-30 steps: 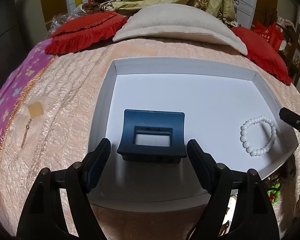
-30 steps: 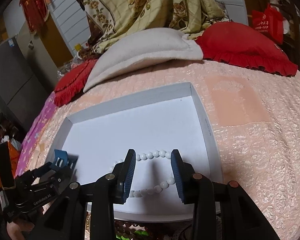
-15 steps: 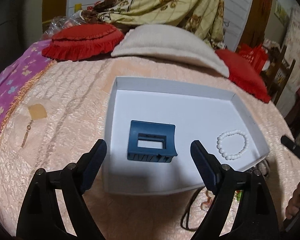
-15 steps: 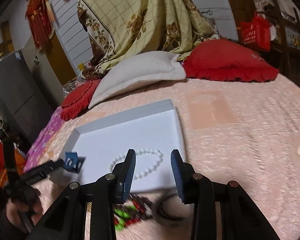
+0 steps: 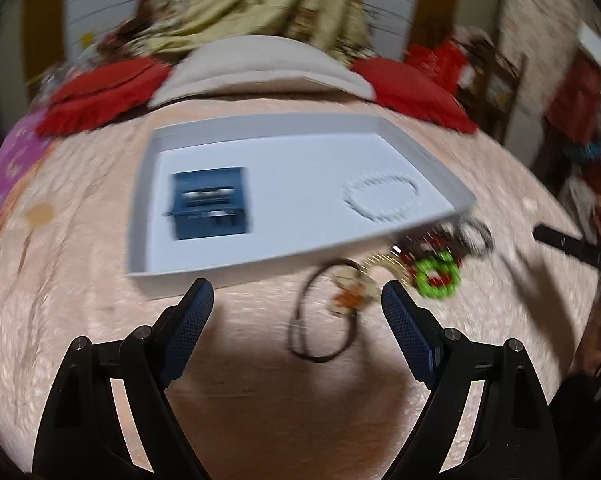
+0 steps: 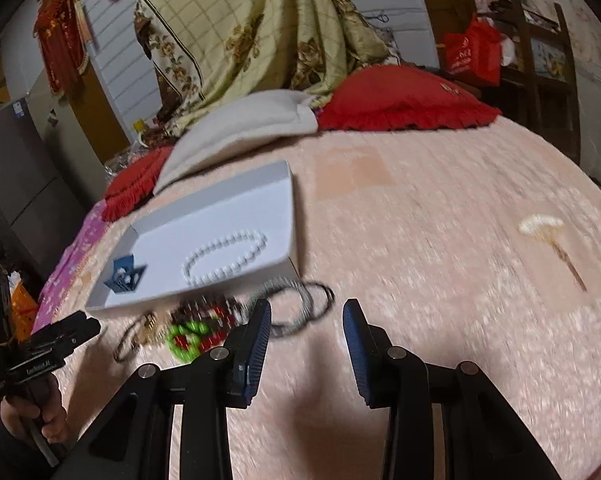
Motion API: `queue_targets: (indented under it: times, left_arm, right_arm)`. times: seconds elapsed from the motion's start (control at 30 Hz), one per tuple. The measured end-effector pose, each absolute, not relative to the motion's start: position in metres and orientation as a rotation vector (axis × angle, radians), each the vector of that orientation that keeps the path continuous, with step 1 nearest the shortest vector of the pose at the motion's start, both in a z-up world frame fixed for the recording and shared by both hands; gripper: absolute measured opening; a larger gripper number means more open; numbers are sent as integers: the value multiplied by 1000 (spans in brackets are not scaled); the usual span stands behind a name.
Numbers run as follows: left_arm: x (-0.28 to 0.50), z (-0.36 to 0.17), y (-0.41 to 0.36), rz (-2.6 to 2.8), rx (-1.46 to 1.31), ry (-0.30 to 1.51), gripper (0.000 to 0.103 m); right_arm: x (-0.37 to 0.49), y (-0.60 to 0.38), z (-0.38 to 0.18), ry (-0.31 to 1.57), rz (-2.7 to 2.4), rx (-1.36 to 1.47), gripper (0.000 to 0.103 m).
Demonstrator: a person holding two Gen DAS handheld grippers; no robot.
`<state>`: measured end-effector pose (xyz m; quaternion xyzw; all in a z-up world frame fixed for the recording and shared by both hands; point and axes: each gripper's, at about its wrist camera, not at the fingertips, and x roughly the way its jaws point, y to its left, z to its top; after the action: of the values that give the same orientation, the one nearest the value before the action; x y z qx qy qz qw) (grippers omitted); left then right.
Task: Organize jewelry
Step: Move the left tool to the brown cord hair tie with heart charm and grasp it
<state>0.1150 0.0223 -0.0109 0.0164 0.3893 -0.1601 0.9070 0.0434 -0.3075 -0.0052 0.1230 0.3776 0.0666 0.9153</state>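
Observation:
A white tray (image 5: 424, 148) lies on the pink bedspread and holds a blue hair claw (image 5: 208, 202) and a white bead bracelet (image 5: 380, 198). The tray (image 6: 276, 178), claw (image 6: 123, 274) and bracelet (image 6: 224, 256) also show in the right wrist view. A heap of jewelry lies in front of the tray: a green bead ring (image 5: 436, 274), red beads and dark cords (image 5: 320, 320). My left gripper (image 5: 296, 316) is open and empty above the bedspread before the tray. My right gripper (image 6: 306, 328) is open and empty, right of the heap (image 6: 196, 328).
Red cushions (image 6: 404, 100) and a cream pillow (image 6: 240, 128) lie at the bed's far end under a floral blanket. A cream fan-shaped hairpin (image 6: 548, 236) lies on the bedspread at the right. A gold earring on a card (image 5: 38, 216) lies left of the tray.
Both grippers have pulled back and away from the tray. The jewelry heap in front of the tray has come into view. The claw and bracelet stay in the tray.

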Motion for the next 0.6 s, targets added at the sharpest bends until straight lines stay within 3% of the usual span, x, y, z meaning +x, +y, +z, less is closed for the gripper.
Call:
queue_targets:
  times: [0.37, 0.43, 0.5, 0.6]
  left_arm:
    - [129, -29, -15, -422, 105, 849, 85]
    - [131, -31, -12, -425, 92, 863, 71]
    - [134, -35, -10, -422, 86, 881, 64]
    - [140, -37, -6, -424, 57, 900, 61]
  right_arm:
    - [46, -309, -11, 802, 139, 246, 36]
    - [45, -309, -10, 797, 145, 246, 36]
    - [45, -307, -9, 795, 148, 245, 36]
    - [46, -305, -9, 796, 152, 241, 36]
